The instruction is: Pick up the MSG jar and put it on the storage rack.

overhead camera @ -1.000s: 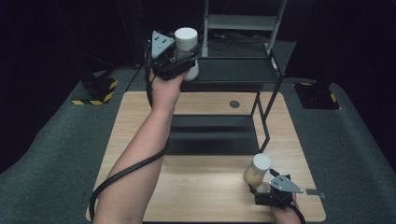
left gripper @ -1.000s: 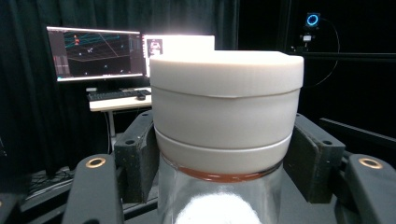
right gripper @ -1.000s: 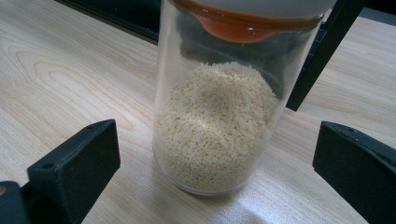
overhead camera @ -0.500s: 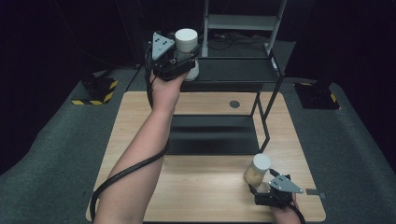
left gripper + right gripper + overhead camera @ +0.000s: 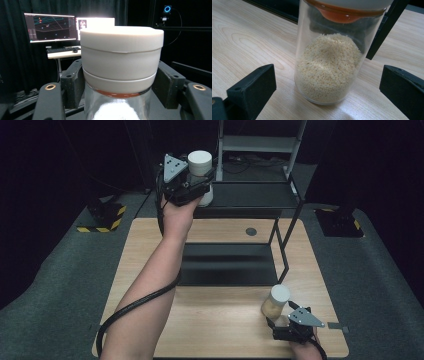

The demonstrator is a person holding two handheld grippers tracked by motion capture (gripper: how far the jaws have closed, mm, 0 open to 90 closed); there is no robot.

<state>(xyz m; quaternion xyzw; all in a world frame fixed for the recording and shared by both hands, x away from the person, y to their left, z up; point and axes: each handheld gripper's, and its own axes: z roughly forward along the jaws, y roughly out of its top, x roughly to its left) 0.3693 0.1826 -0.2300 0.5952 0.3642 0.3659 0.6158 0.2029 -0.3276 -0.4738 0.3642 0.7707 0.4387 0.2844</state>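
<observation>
My left gripper (image 5: 197, 186) is raised at the left end of the black rack's upper shelf (image 5: 250, 196). It grips a glass jar with a white lid (image 5: 200, 162) just under the lid. In the left gripper view the jar (image 5: 121, 57) stands upright between the two pads (image 5: 72, 82), which still lie against it; the jaws have just been opening slightly. Near the table's front right, my right gripper (image 5: 275, 317) is open. A white-lidded jar of pale grains (image 5: 276, 301) stands on the wood between its jaws (image 5: 328, 67), with a clear gap on each side.
The black two-level rack has a lower shelf (image 5: 227, 265) lying across the middle of the wooden table (image 5: 145, 245), and slanted black legs (image 5: 284, 245) just behind the grain jar. Grey carpet surrounds the table. Monitors (image 5: 50, 27) glow beyond the held jar.
</observation>
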